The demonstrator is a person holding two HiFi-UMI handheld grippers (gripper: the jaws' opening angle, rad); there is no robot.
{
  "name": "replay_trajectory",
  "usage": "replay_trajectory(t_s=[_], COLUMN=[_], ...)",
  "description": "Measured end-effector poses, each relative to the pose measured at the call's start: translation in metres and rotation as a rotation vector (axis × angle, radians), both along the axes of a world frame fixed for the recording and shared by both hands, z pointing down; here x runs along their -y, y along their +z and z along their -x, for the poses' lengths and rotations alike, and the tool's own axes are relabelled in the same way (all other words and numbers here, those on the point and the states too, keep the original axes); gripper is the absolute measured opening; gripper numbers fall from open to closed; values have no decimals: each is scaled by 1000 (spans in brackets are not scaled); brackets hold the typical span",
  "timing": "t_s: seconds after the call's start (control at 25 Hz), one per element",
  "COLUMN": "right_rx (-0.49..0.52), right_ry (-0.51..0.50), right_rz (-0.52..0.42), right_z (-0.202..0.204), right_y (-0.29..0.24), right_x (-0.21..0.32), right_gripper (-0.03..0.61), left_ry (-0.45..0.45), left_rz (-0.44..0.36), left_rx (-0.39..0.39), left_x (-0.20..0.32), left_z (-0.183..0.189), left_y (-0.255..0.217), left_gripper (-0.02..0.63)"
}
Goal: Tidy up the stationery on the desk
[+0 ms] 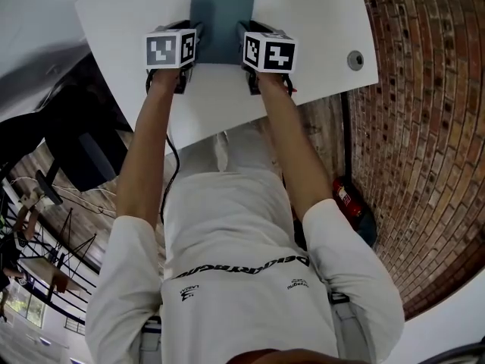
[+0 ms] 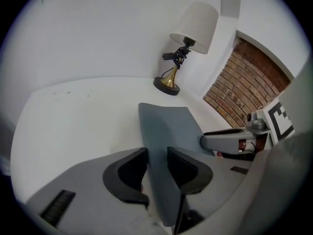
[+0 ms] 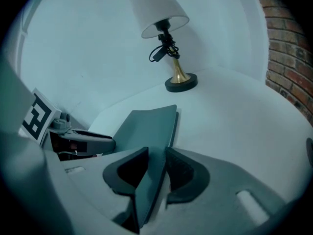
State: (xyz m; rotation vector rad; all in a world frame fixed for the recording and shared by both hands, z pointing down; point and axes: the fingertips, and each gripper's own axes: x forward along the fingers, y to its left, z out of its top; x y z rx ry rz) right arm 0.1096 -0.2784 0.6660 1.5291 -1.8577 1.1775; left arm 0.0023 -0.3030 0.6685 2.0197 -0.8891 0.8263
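Observation:
A flat grey-blue notebook (image 1: 221,14) lies on the white desk (image 1: 303,21) at its far middle. My left gripper (image 1: 197,36) is at the notebook's near left corner and my right gripper (image 1: 244,35) at its near right corner. In the left gripper view the notebook (image 2: 171,126) runs between the jaws of the left gripper (image 2: 156,165), with both pads against its faces. The right gripper view shows the same: the notebook (image 3: 144,126) sits edge-on between the pads of the right gripper (image 3: 156,168), and no gap shows.
A table lamp (image 2: 188,38) with a white shade and brass foot stands at the desk's back by the wall. A small round grey disc (image 1: 355,60) sits near the desk's right edge. Below the desk are a brick floor (image 1: 424,127) and a red extinguisher (image 1: 347,197).

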Motion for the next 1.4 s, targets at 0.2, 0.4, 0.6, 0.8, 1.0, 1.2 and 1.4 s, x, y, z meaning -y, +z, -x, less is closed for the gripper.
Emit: replay_trajectory(t_s=[0.2,0.4,0.6,0.8,1.0,1.2,1.4], right_rx=[-13,-7,10,6,-10,-28,-12], right_ry=[-98,-185,-251,-322,-378,-406,-402], right_rz=[10,30,47,54,54,62,61], right_z=[9,19,28,38,40,36,35], right_y=[0,2,4,4,2,2,3], right_x=[-10,-23,-37,-50,-62,-77,-84], right_gripper=[107,107,107,107,109,110,112], left_ry=[-54,-112,-164,-220,-260,-290,-294], left_rz=[17,34,48,61,67,68,54], left_rx=[-4,-2,2,2,-1,3,10], left_x=[-22,-45,-67,-87,-105,-124,-128], left_z=[11,21,30,40,40,37,37], left_y=[-2,-3,-3,-3,-5,-7,-7], left_gripper=[129,129,129,129,129,129,126])
